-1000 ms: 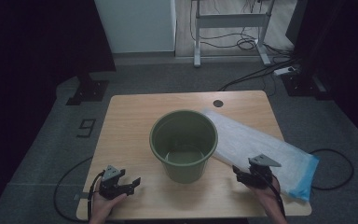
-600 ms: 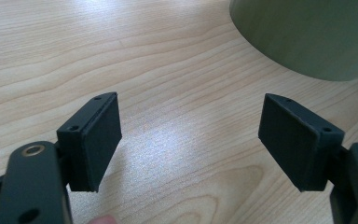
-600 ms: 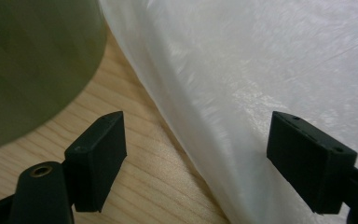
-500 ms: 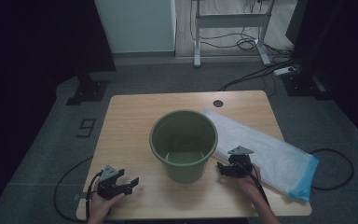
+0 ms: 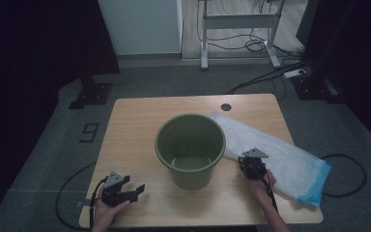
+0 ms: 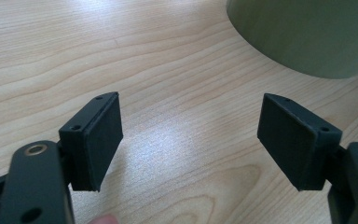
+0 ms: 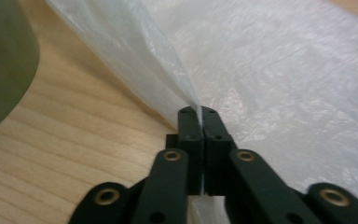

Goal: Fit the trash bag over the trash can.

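Sitting in the middle of the wooden table [image 5: 125, 125] is a big green bucket [image 5: 191, 150], upright & w/ its mouth open to the top. Nothing shows inside it from the high view.

Next to the bucket, on the right side of the table, lies a long clear plastic bag [image 5: 275, 154]. It is flat & see-through white, w/ a blue end [image 5: 316, 186] that sticks out past the table's right front corner. The bag's near edge is just beside the bucket.

The right gripper [image 5: 252, 164] is at the bag's near edge, btw the bucket & the bag. In the right gripper view its two black jaws are pressed together, w/ a thin fold of the bag [image 7: 168, 79] pinched btw them. The fold goes up & away from the tips. The bucket's dark green side [image 7: 4, 60] is at the left of that view.

The left gripper [image 5: 137, 189] is near the front left of the table, well apart from the bucket. Its jaws are spread wide w/ nothing btw them, just bare wood under them. In the left gripper view the bucket's side [image 6: 307, 32] is at the top right, & a fingertip [image 6: 105, 219] peeks in at the bottom.

A small dark round hole [image 5: 226, 107] is in the table near the back edge. A black cable [image 5: 72, 193] runs from the left gripper over the grey floor.
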A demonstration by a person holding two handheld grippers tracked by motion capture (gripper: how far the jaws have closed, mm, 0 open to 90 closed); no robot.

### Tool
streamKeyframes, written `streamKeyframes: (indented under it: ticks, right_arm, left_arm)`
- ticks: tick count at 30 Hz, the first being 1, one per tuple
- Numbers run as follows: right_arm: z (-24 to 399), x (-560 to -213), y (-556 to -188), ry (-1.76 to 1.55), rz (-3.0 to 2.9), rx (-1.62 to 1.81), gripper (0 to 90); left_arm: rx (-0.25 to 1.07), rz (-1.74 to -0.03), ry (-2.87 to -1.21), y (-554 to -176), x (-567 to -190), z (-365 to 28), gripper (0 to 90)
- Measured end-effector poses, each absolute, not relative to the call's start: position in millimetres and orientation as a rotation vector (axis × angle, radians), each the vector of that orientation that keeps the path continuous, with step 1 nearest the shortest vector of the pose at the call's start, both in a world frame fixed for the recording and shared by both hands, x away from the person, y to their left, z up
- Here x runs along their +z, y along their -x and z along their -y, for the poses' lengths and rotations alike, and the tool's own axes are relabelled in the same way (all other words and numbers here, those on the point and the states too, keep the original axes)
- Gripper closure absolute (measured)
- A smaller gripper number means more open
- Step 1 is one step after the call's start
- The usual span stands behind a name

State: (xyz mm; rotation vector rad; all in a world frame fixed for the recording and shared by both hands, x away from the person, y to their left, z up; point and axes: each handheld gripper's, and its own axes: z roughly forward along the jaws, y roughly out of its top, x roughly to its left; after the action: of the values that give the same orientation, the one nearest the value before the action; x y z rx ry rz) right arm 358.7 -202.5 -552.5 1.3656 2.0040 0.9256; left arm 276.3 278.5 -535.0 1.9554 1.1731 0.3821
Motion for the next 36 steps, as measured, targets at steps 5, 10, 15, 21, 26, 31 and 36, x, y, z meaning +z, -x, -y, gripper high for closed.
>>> streamKeyframes:
  ticks: [5, 10, 15, 21, 26, 31, 36]
  right_arm:
    - [218.4, -546.4, -348.9, -1.394, -1.894, 1.032, 89.0]
    - [235.5, -528.1, -338.9, -1.413, -1.757, 1.181, 89.0]
    - [246.3, -503.7, -332.6, -1.393, -1.667, 1.286, 89.1]
    - [251.0, -472.3, -324.1, -1.352, -1.585, 1.366, 89.2]
    - [253.0, -435.5, -316.4, -1.308, -1.52, 1.411, 89.2]
    - [253.5, -406.6, -313.7, -1.275, -1.48, 1.441, 89.2]
    - [252.4, -376.6, -313.6, -1.229, -1.438, 1.457, 89.2]
  left_arm:
    - [0.381, -1.182, -1.958, -276.5, -535.8, -279.4, 21.9]
    - [0.38, -1.178, -1.966, -276.1, -536.4, -277.8, 21.9]
    - [0.378, -1.185, -1.964, -275.9, -536.7, -278.6, 21.9]
    - [0.377, -1.184, -1.962, -276.1, -536.6, -279.7, 21.8]
    - [0.374, -1.189, -1.962, -276.2, -537.3, -279.8, 21.8]
    - [0.372, -1.188, -1.958, -275.7, -537.0, -279.2, 21.8]
    - [0.37, -1.19, -1.958, -275.8, -537.7, -279.9, 21.8]
